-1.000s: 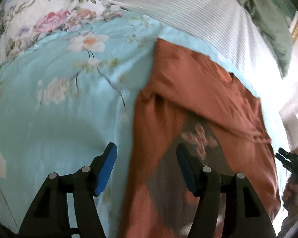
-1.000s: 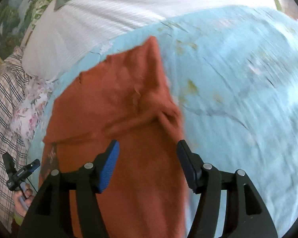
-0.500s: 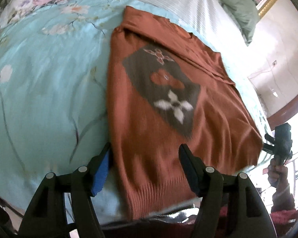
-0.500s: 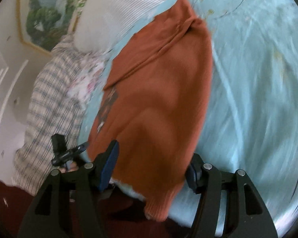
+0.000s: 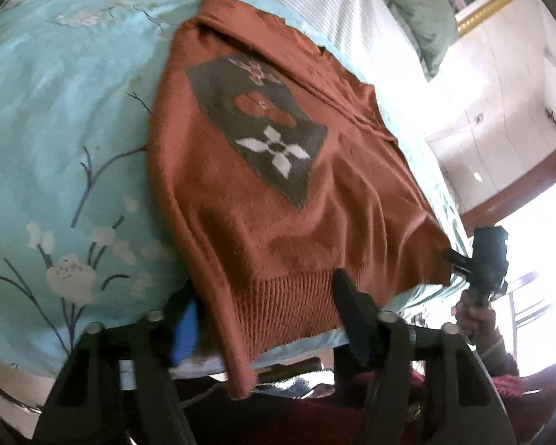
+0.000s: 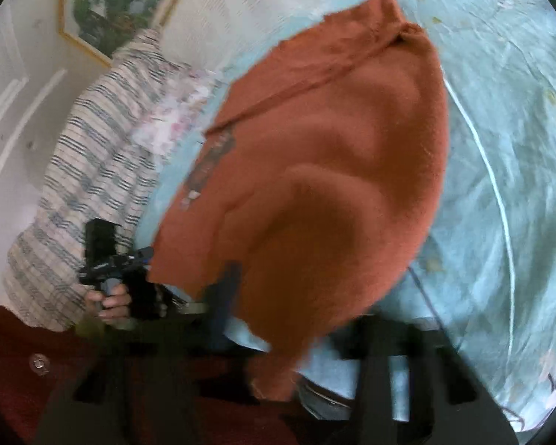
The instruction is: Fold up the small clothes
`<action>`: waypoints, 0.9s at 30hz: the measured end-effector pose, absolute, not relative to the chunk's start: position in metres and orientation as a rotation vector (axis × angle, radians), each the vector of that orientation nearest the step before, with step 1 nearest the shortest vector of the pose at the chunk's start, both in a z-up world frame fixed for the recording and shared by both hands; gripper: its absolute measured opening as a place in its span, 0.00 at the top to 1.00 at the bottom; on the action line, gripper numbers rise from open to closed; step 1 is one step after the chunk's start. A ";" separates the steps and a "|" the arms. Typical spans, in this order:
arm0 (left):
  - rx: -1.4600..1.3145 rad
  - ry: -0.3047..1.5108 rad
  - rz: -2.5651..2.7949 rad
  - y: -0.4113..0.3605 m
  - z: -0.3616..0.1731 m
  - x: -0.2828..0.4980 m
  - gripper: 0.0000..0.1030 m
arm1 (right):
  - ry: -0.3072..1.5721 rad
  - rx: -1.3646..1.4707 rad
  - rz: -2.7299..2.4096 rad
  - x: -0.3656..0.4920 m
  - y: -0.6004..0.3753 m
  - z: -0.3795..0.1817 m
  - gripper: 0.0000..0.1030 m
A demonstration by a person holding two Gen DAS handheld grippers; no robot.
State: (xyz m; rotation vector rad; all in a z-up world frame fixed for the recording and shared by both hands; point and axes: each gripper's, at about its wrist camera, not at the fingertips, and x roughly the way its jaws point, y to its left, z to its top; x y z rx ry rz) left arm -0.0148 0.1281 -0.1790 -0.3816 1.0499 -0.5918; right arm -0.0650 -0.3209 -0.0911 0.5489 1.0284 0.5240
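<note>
A rust-orange knit sweater (image 5: 278, 204) with a grey diamond motif lies on the light-blue floral bedsheet (image 5: 55, 148); its ribbed hem hangs over the bed's near edge. My left gripper (image 5: 267, 319) is open, its fingers on either side of the hem's left corner. In the right wrist view the same sweater (image 6: 333, 155) fills the middle, and its lower edge drapes over my right gripper (image 6: 296, 311), which is blurred; its jaws stand apart. The right gripper also shows in the left wrist view (image 5: 485, 259) at the hem's right corner.
A striped white pillow (image 5: 333, 11) and a green pillow (image 5: 419, 3) lie at the head of the bed. A plaid blanket (image 6: 92, 170) lies beside the sweater. A framed picture (image 6: 118, 3) hangs on the wall. The person's dark-red clothing (image 6: 37, 371) is below.
Both grippers have drawn back from over the sweater to the bed's near edge. The hem now lies between the left fingers and hangs over the right gripper.
</note>
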 end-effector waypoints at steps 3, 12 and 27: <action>-0.324 1.062 -0.589 0.128 -0.182 -0.017 0.88 | 1.027 0.541 0.559 -0.072 -0.324 -0.088 0.93; -0.450 0.937 -0.614 0.153 -0.158 -0.032 0.90 | 0.875 0.746 0.660 -0.086 -0.351 -0.078 0.93; -0.510 0.639 -0.569 0.147 -0.067 0.059 0.95 | 0.641 0.726 0.598 0.032 -0.378 -0.010 0.93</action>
